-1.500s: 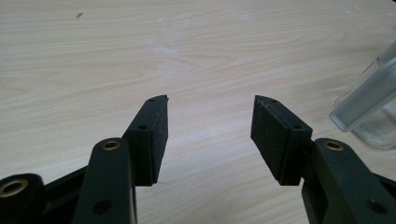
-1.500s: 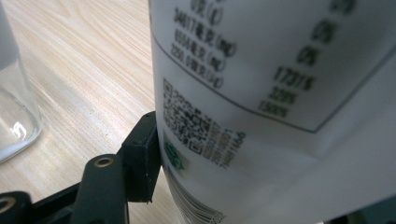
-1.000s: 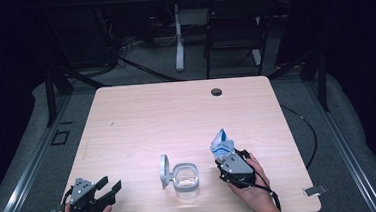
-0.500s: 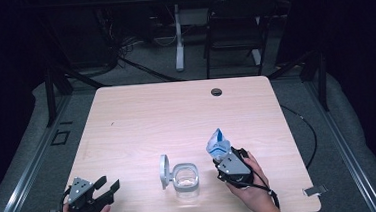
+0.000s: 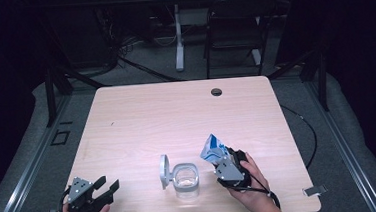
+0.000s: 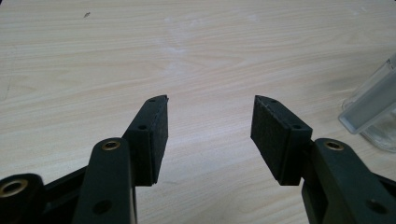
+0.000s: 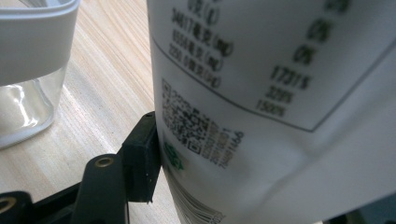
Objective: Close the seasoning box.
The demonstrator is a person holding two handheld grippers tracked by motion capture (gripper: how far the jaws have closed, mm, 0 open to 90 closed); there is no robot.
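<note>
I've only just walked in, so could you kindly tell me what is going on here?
A person at the table holds a gripper in each hand. The right gripper grips a blue and white pouch, tipped toward a clear jar whose hinged lid stands open. The left gripper, jaws open and holding nothing, rests near the table's left front corner.

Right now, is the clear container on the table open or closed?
Open. The container stands with its lid swung up at its left side, and the mouth is uncovered. Whether anything is inside, I cannot tell.
</note>
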